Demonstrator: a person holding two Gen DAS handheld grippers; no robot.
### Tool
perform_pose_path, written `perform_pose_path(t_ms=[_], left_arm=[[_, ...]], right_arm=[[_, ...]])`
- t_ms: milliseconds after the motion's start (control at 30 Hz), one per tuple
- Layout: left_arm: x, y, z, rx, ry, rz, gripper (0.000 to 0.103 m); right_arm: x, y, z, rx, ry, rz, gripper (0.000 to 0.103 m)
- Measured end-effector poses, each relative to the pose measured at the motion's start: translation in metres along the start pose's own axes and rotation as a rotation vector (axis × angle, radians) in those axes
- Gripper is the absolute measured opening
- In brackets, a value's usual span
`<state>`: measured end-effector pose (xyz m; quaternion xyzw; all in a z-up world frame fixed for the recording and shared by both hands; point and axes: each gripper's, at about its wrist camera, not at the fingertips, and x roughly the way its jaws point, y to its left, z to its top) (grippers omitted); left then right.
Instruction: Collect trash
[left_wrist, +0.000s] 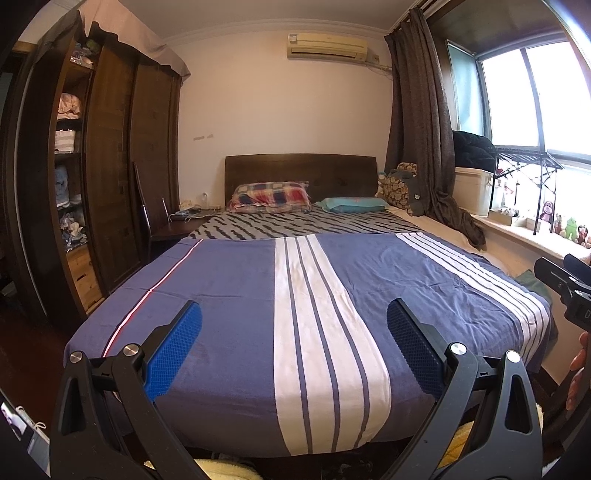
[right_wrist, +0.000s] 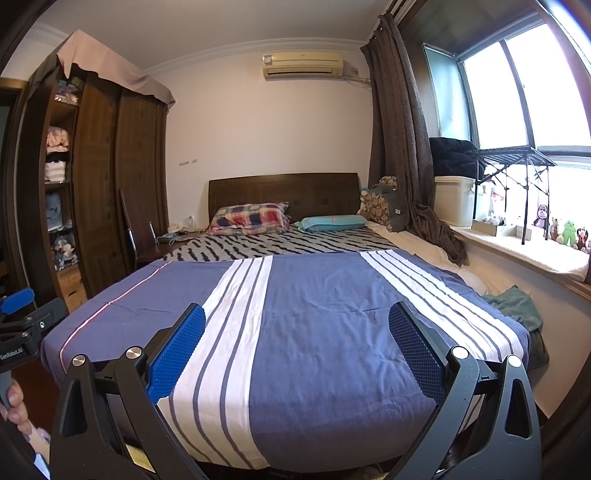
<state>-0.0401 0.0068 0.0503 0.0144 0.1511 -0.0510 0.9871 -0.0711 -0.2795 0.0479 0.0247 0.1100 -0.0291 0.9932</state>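
Both grippers stood wide apart and empty as you faced the foot of the bed (left_wrist: 240, 295): your left gripper (left_wrist: 293, 345) over the blue striped blanket (left_wrist: 424, 280), your right gripper (right_wrist: 297, 349) beside it. No trash showed on the covers or anywhere else in either view, so its place could not be told. Whatever turned up was likely to be light and crushable; you would have done well to pinch it mid-body, gently.

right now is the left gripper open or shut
Open. The left gripper has its two blue-padded fingers spread wide apart, with the blue striped bedspread showing between them and nothing held.
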Motion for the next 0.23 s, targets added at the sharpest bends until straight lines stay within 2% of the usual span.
perform_pose_path(t_ms=[233], left_arm=[[0.0037, 0.0014, 0.0022, -0.002, 0.023, -0.004, 0.095]], right_arm=[[0.0008, -0.0002, -0.0023, -0.002, 0.006, 0.002, 0.1]])
